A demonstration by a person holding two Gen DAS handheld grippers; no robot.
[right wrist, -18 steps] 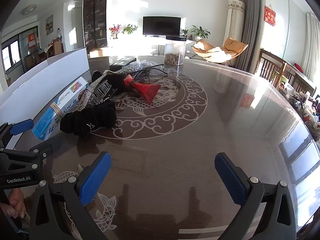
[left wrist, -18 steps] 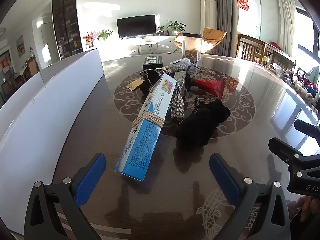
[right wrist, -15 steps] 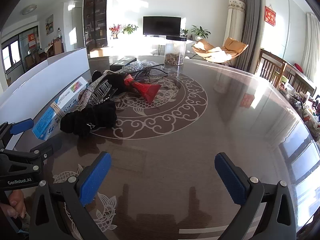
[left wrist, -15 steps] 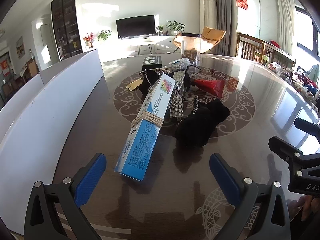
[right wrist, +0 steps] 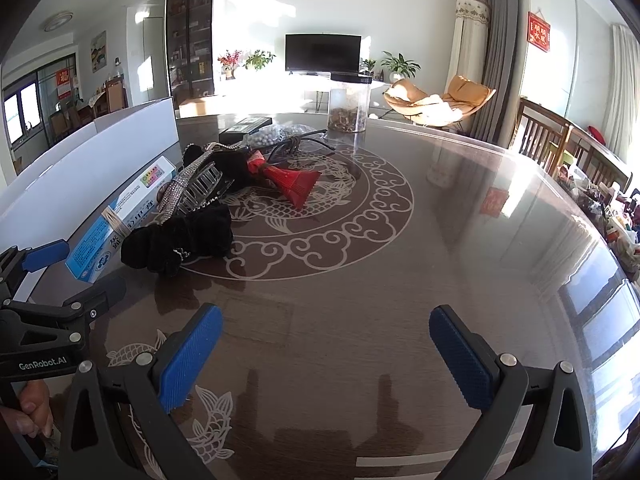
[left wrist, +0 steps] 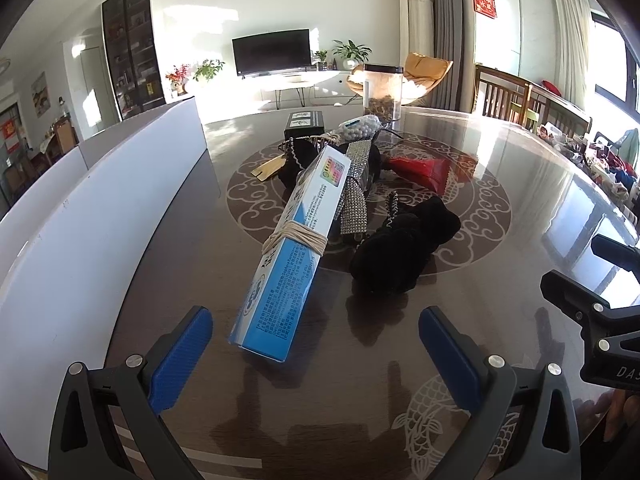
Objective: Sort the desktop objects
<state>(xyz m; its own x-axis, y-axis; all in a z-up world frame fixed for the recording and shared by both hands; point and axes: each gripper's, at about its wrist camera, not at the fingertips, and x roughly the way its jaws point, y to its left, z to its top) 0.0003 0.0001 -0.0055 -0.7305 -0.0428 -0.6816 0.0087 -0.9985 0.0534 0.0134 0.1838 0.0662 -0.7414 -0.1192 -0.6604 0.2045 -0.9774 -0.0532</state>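
Note:
A blue and white box point(left wrist: 294, 246) bound with string lies on the dark table, its near end just ahead of my open, empty left gripper point(left wrist: 316, 348). Beside it lie a black scrunchie point(left wrist: 400, 252), a rhinestone hair clip point(left wrist: 354, 196) and a red tassel point(left wrist: 424, 170). In the right wrist view the box point(right wrist: 116, 220), scrunchie point(right wrist: 180, 238), clip point(right wrist: 192, 186) and tassel point(right wrist: 294, 182) sit far left of my open, empty right gripper point(right wrist: 326, 354).
A white board point(left wrist: 80, 208) stands along the table's left side. A black box point(left wrist: 304, 126), a bag of beads point(left wrist: 360, 126) and a clear jar point(left wrist: 382, 90) stand behind the pile. Chairs and clutter line the right edge.
The left gripper has edged very slightly forward toward the blue box. The right gripper has not visibly moved.

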